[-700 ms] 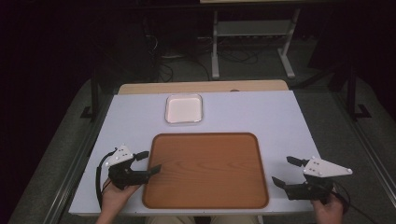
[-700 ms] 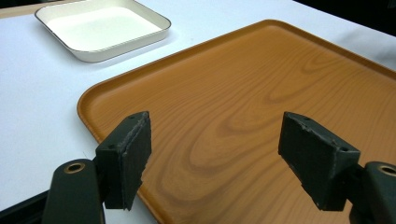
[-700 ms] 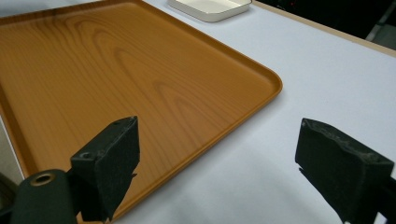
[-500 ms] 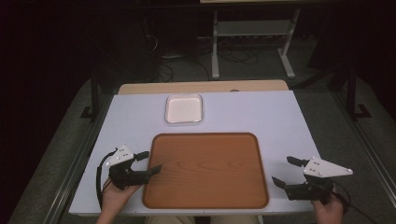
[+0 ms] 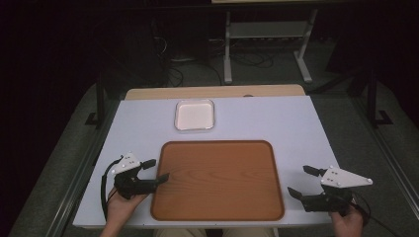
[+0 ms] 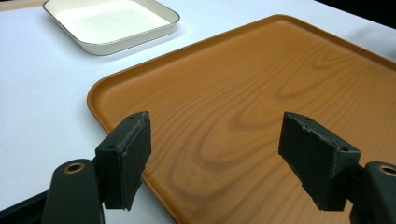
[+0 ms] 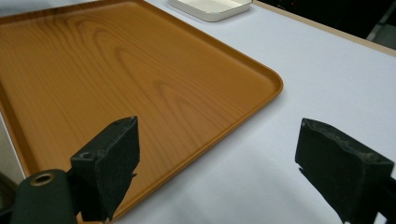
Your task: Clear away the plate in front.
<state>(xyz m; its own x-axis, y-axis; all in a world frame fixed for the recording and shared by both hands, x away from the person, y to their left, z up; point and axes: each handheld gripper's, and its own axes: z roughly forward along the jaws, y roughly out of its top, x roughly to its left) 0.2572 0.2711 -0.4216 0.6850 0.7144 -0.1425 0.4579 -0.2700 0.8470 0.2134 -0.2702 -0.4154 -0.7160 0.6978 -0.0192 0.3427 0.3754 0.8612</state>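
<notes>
- The white table [image 5: 257,123] spans the middle of the high view, its far edge toward the top of the frame.
- I see the wooden tray [image 5: 217,180] lying flat in the lower centre of the high view, between my two grippers.
- The white dish [image 5: 194,114] sits just above the tray in that view, apart from it; it shows at the upper left of the left gripper view [image 6: 112,21].
- My right gripper [image 5: 302,181] is at the lower right of the high view, held in a hand [image 5: 348,222] coming up from the bottom edge. Its jaws stand wide apart, holding nothing, over bare table just beside the tray's right rim [image 7: 275,86].
- My left gripper [image 5: 152,170] is at the lower left, gripped from below by the other hand [image 5: 121,207]. Its jaws gape too, one tip over the tray's left rim [image 6: 100,116], and they point toward the tray.
</notes>
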